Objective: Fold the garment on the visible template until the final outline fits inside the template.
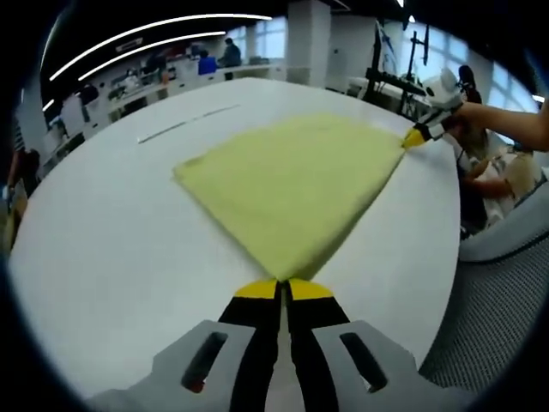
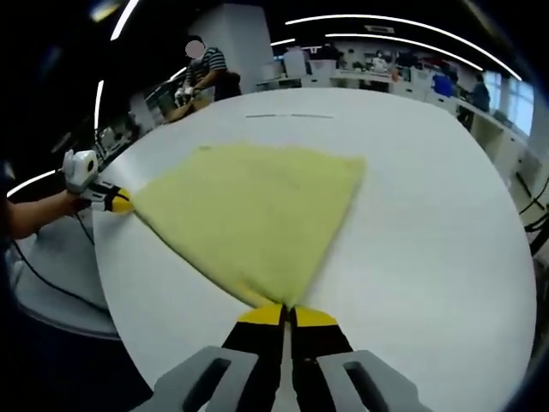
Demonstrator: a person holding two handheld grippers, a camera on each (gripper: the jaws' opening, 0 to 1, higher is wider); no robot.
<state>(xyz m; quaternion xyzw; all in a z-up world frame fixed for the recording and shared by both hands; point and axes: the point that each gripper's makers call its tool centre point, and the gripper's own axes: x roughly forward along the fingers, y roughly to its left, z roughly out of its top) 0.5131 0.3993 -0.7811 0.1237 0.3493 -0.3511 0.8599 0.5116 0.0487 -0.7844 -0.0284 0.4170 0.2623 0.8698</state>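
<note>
Two grippers each pinch one corner of the yellow garment [image 1: 287, 189], which lies flat on the white table [image 1: 103, 249]. On the left, the left gripper [image 1: 283, 290] has jaws pressed together on cloth. The right gripper [image 2: 286, 314] does likewise, probably so both corners can lift together and fold.

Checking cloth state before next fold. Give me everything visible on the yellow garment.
The yellow garment is a pale yellow-green, soft, matte fabric, looking already folded, with a doubled edge at its far side. It lies flat on the white table, pulled taut between two corners. The left gripper is shut on one corner, the right gripper on the other, each with yellow-tipped jaws closed over a point of cloth. The rest spreads out in a fan shape, with few wrinkles. No template outline can be made out beneath it.
</note>
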